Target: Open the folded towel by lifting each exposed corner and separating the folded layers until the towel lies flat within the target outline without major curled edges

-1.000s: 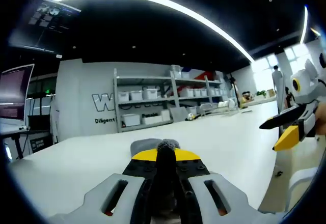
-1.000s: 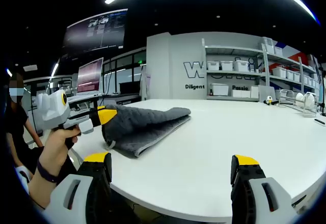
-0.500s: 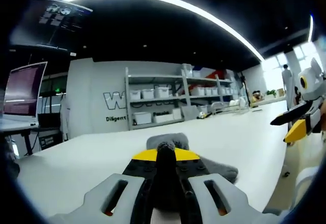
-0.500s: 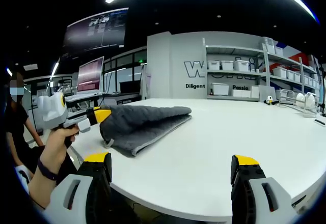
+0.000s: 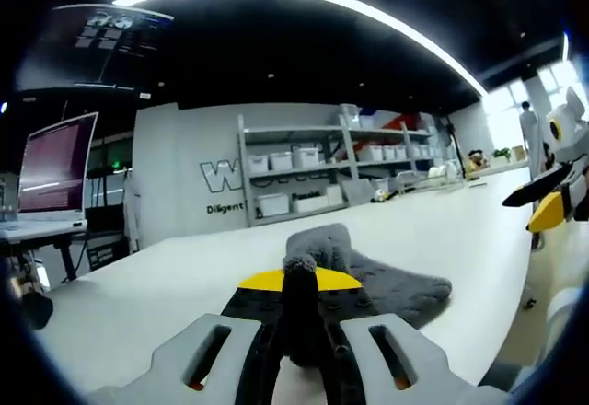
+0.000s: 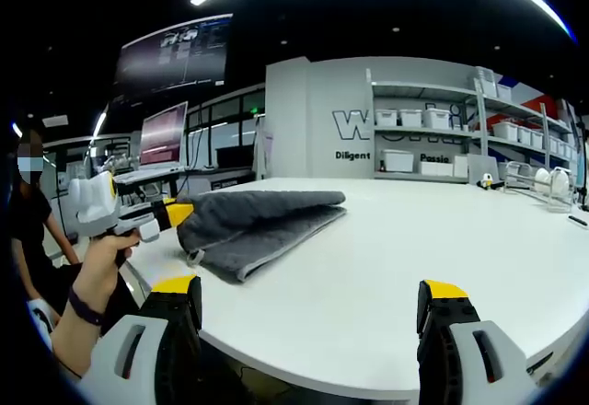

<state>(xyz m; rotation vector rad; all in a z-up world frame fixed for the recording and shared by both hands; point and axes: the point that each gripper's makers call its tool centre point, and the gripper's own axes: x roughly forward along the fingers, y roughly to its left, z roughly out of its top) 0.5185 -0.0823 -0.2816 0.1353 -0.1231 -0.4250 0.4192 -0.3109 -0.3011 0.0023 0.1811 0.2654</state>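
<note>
A folded dark grey towel (image 6: 253, 225) lies on the white table (image 6: 414, 267) toward its left end. In the right gripper view the left gripper (image 6: 175, 214), held in a person's hand (image 6: 97, 271), is shut on the towel's upper layer at its left edge and holds that layer lifted. In the left gripper view my left gripper (image 5: 299, 271) pinches a towel corner between its yellow-tipped jaws, with the rest of the towel (image 5: 391, 285) spread beyond. My right gripper (image 6: 308, 295) is open above the table's near edge, well clear of the towel. It also appears as the right gripper (image 5: 552, 204) at the right.
A person in dark clothes (image 6: 28, 230) stands at the far left. Shelves with white bins (image 6: 433, 138) line the back wall. Monitors (image 6: 164, 133) sit on desks behind the table. A wire rack (image 6: 543, 184) rests at the table's far right.
The left gripper has pulled the towel's upper layer leftward, away from the right gripper, drawing the raised layer flatter. The right gripper has stayed put and open.
</note>
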